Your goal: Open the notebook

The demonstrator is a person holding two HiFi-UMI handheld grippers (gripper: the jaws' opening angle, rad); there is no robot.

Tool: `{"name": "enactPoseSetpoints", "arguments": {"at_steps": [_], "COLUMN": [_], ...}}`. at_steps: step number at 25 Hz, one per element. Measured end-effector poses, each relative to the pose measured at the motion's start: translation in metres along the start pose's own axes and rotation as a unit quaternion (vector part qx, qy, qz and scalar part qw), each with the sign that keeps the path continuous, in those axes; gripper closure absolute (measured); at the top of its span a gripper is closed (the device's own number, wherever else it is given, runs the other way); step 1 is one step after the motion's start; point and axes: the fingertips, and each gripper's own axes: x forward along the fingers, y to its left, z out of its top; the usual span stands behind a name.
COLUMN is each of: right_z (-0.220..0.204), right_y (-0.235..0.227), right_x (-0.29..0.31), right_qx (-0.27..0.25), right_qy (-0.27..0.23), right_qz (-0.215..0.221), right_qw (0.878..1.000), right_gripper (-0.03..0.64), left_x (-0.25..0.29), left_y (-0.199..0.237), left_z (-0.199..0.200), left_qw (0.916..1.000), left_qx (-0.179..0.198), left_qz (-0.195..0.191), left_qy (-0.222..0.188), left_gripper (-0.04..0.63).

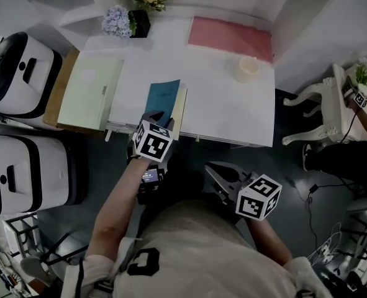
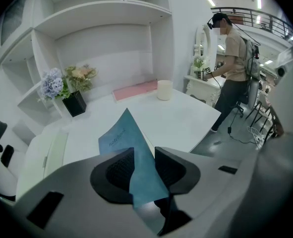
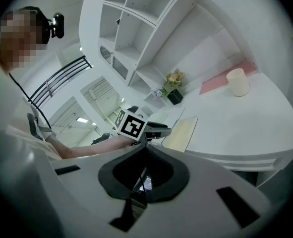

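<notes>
Right tool (image 1: 212,170) sits closed, empty; left tool (image 2: 145,157) pinches the notebook's lifted blue cover (image 2: 120,133).

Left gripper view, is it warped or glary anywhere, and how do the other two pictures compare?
Left gripper view: fisheye bends the shelves, corners go black, ceiling lights flare, yet the notebook cover between the jaws is sharp. Head view: dim overall, white table evenly lit, floor dark. Right gripper view: same fisheye, black rim, near jaws soft.
</notes>
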Motion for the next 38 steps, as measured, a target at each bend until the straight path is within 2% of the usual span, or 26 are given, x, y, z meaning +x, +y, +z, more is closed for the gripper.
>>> {"name": "enactPoseSetpoints", "arguments": {"at_steps": [16, 38], "right_z": [0.001, 0.023], "right_y": [0.009, 0.006], "right_x": [0.014, 0.043], "right_qx": [-0.021, -0.029], "right_qy": [0.016, 0.016], "right_qz": [0.007, -0.011], "right_qw": [1.0, 0.999], "right_gripper": [0.604, 0.604], "left_x": [-0.023, -0.038], "left_y": [0.03, 0.07], "left_z": [-0.005, -0.023], "left_qw": [0.9997, 0.9995], "left_qx": [-0.009, -0.027], "left_qz": [0.021, 0.002], "left_qy": [-0.013, -0.018], "left_gripper": [0.469, 0.517]}}
